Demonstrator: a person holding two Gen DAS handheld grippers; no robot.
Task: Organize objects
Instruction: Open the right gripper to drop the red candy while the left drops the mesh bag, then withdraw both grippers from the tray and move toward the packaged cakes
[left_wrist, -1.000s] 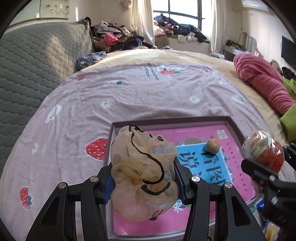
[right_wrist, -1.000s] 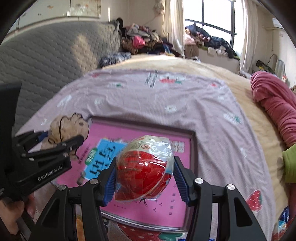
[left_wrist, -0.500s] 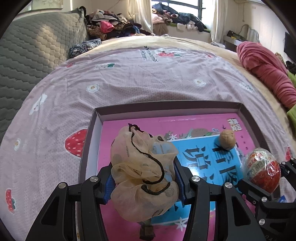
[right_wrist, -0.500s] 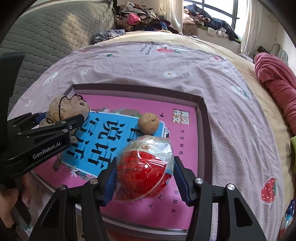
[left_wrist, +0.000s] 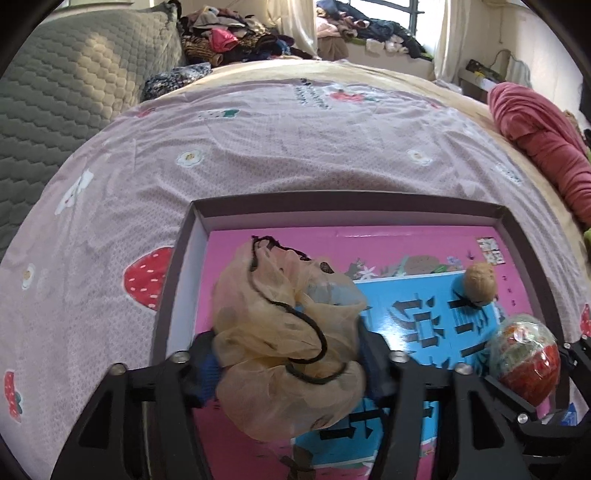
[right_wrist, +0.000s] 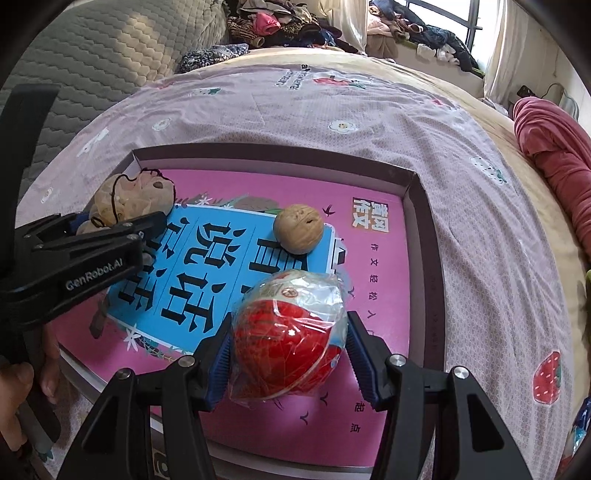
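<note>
A shallow dark-rimmed box (left_wrist: 332, 199) (right_wrist: 277, 151) lies on the bed with a pink and blue book (right_wrist: 207, 251) flat inside it. A walnut (left_wrist: 479, 284) (right_wrist: 299, 229) rests on the book. My left gripper (left_wrist: 288, 354) (right_wrist: 122, 229) hangs over the box's left part, its jaws opening. A beige scrunchie with a black cord (left_wrist: 288, 347) (right_wrist: 129, 199) still fills the gap and touches both pads. My right gripper (right_wrist: 288, 343) is shut on a red and white egg-shaped toy in clear wrap (right_wrist: 288, 332) (left_wrist: 524, 358) over the box's near right part.
The box sits on a pale purple sheet with strawberry prints (left_wrist: 258, 147). A grey quilted headboard (left_wrist: 55, 92) stands at the left, a red blanket (left_wrist: 539, 140) at the right, and piled clothes (left_wrist: 229, 40) at the back. A hand (right_wrist: 18, 387) holds the left gripper's handle.
Both grippers have come down toward the box, which now fills more of each view. The left jaws stand a little wider around the scrunchie. The right grip is unchanged.
</note>
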